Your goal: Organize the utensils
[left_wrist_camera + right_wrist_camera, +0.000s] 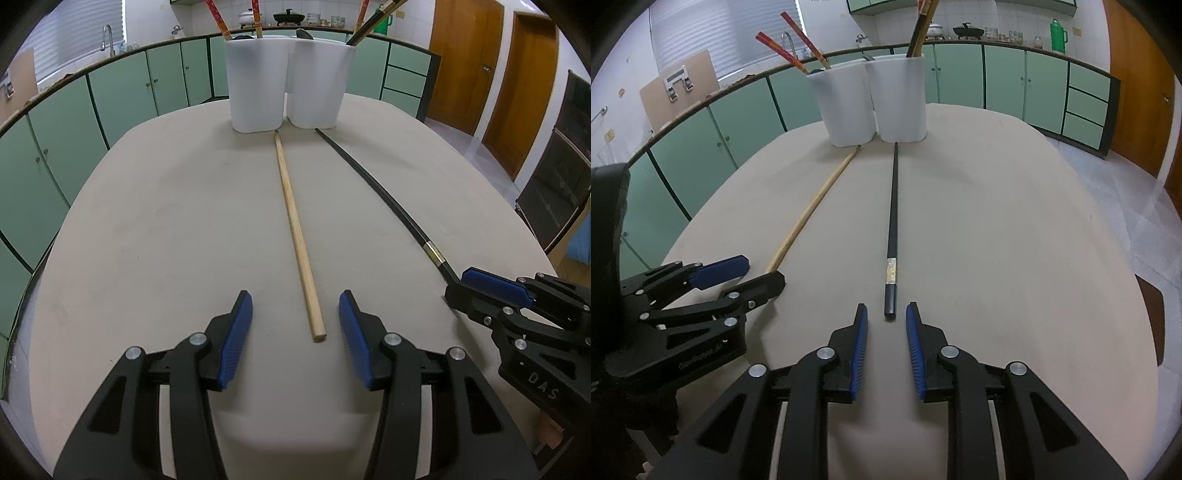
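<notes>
holder [288, 81] at the far end already has several sticks in it, two left flat on the table [166, 229]: wooden chopstick [295, 236] between the left gripper's [296, 341] parted jaws, black chopstick [892, 221] just ahead of the right gripper [886, 350], narrowly parted, neither gripped.

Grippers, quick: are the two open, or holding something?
Left gripper: open, wooden chopstick between jaws, ungripped.
Right gripper: open, holding nothing.

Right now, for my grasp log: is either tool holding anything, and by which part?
Nothing is held. The wooden chopstick and black chopstick lie untouched on the table.
</notes>
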Motion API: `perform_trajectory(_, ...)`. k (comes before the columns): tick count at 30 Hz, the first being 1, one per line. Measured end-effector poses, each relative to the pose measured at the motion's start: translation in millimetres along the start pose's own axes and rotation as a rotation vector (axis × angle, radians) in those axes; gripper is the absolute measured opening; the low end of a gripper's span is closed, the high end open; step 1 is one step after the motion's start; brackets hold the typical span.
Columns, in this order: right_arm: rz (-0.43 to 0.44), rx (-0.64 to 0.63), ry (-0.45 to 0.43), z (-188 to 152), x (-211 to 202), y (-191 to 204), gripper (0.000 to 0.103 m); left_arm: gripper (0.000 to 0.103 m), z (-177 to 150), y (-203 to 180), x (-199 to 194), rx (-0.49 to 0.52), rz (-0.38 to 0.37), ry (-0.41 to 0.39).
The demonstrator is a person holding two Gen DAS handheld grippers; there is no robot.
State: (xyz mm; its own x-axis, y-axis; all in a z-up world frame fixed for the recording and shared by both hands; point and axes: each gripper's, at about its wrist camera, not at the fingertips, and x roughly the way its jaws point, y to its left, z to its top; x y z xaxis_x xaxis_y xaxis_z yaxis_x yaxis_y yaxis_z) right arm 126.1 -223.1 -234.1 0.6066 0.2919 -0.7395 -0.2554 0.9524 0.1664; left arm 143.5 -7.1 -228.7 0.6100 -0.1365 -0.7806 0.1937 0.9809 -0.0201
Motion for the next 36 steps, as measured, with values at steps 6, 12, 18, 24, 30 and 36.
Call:
perform_trajectory(6, -0.042, -0.029, 0.004, 5.2, 7.7, 7.2, 0.007, 0.035, 0.7, -5.5, 0.3, 0.002, 0.004, 0.003)
perform_trajectory(12, -0.062, -0.035, -0.001, 6.1, 6.6, 7.8, 0.007, 0.009, 1.1, -14.1, 0.6, 0.004, -0.006, 0.004)
perform_trajectory(18, -0.048, -0.03, -0.03, 8.6, -6.5, 2.5, 0.006, 0.006, 3.9, -8.8, -7.2, -0.003, -0.026, 0.007)
perform_trajectory(24, -0.036, -0.044, -0.103, 23.3, -35.6, -1.2, 0.006, 0.006, 18.0, -3.7, -41.7, 0.024, -0.014, -0.075)
perform_trajectory(30, -0.017, -0.065, -0.193, 48.3, -70.7, -0.8, 0.006, 0.006, 42.8, 0.5, -84.4, 0.039, -0.007, -0.184)
perform_trajectory(36, 0.017, -0.101, -0.265, 79.1, -98.0, 5.4, 0.006, 0.006, 71.9, 1.9, -119.3, 0.053, -0.011, -0.296)
